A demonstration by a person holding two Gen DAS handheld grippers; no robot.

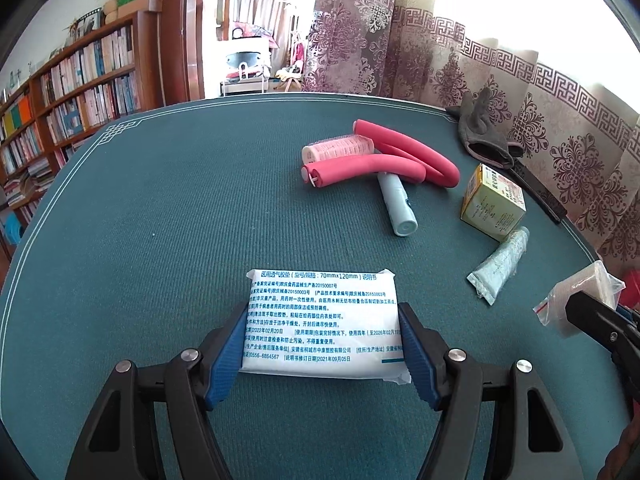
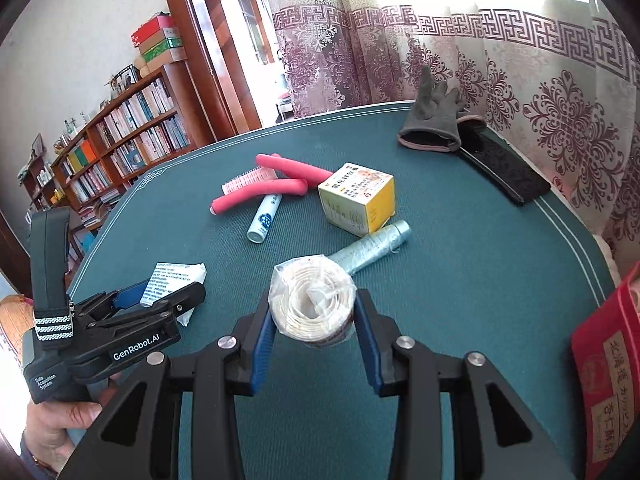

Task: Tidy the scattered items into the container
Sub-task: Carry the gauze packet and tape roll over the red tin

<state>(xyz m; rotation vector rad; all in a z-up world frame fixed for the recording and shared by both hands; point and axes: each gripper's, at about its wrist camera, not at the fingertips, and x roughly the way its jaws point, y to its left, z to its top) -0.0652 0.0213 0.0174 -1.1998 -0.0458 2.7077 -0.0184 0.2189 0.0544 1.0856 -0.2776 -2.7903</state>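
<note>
My left gripper [image 1: 323, 308] is shut on a white packet [image 1: 320, 320] printed with blue text, its blue pads pressing on both side edges low over the green table [image 1: 160, 220]. The right wrist view shows the same gripper [image 2: 172, 290] and packet [image 2: 176, 276] at the left, held by a hand. My right gripper [image 2: 313, 296] is shut on a bagged roll of white cord [image 2: 312, 304], lifted above the cloth. In the left wrist view that bagged roll [image 1: 580, 284] and a black finger [image 1: 588, 316] show at the right edge. A red box [image 2: 600, 380] stands at the right.
Scattered farther back are pink foam curlers [image 1: 400, 152], a pink roller [image 1: 340, 146], a pale blue stick [image 1: 394, 204], a yellow carton [image 1: 494, 202] and a silver tube [image 1: 500, 262]. A grey glove [image 1: 478, 128] and black strip [image 1: 536, 188] lie by the curtain.
</note>
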